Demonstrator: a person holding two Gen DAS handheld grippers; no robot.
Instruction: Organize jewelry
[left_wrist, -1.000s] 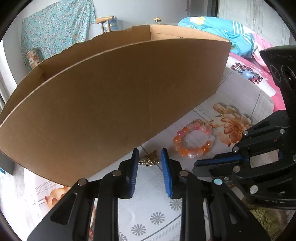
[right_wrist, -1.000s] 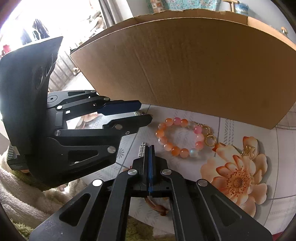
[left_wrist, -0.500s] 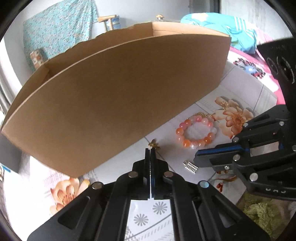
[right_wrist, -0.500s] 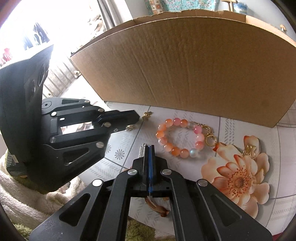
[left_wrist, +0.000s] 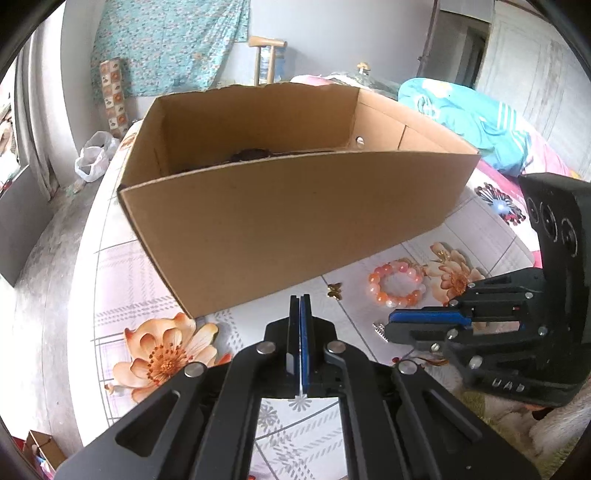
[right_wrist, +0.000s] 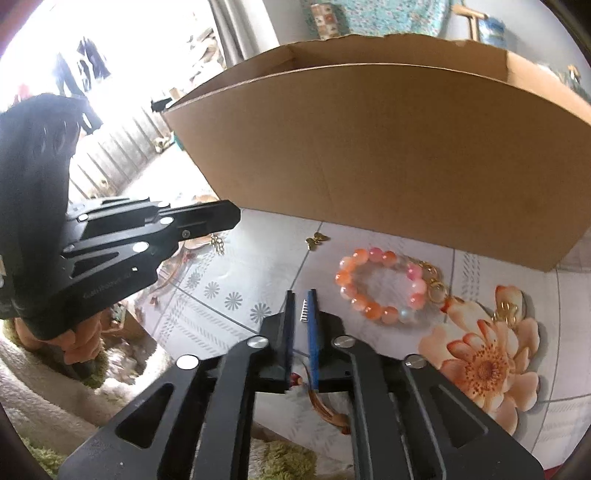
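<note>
My left hand-held gripper, pressed together, pinches a small gold charm; I should lift it clear over the cardboard box wall. My right hand-held gripper has just been opening, a silver clip loose between its jaws on the tabletop.

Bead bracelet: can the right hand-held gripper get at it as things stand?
Probably yes. The bracelet lies flat on the tablecloth just ahead and to the right of the right hand-held gripper, clear of the box. Its jaws, just opening, have a small silver clasp between them.
</note>
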